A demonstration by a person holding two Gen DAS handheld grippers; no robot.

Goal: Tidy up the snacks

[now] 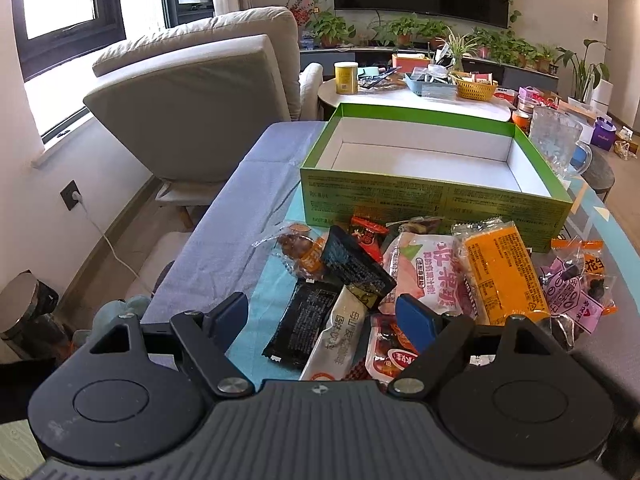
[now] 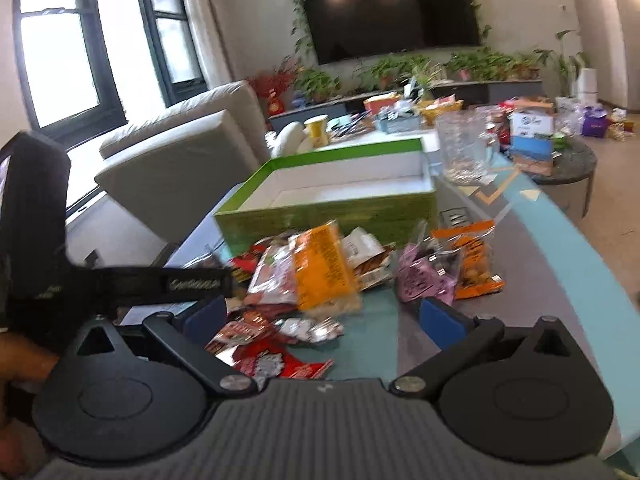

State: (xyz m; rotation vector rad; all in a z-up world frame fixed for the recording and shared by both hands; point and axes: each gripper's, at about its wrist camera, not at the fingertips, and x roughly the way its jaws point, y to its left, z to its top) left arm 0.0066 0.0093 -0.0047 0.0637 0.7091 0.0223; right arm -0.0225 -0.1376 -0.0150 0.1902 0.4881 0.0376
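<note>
Living-room setting: wall-mounted black TV (image 2: 390, 10), potted plants along a low cabinet, beige sofa cushions (image 1: 192, 92) to the left. Work surface is a table with a teal and grey patterned cover (image 2: 532, 264).

An open green cardboard box with a white interior (image 1: 434, 164) is seen at the far side of the table, nothing inside it. Just in front of its near wall, a loose heap of snack packets is spread on the cover:
- orange rectangular packet (image 1: 502, 268), right of centre
- pink and white fruit-snack packet (image 1: 426, 268), touching the orange one on its left
- two black foil packets (image 1: 352, 264), overlapping, left of the pink one
- cream-coloured stick sachet (image 1: 340, 340), nearest the camera
- clear pink-printed bag of dark pieces (image 1: 576, 292), at the right edge of the heap

A clear glass jar (image 1: 554, 136) is seen beside the box's right far corner.

Left gripper (image 1: 324, 314): blue-padded jaws are held apart above the near edge of the heap, nothing between them, no contact visible.

Right gripper (image 2: 324, 318): jaws are held apart over the near packets, nothing clamped; the view is motion-blurred. A hand on the left gripper's black body is seen at that view's left edge.
</note>
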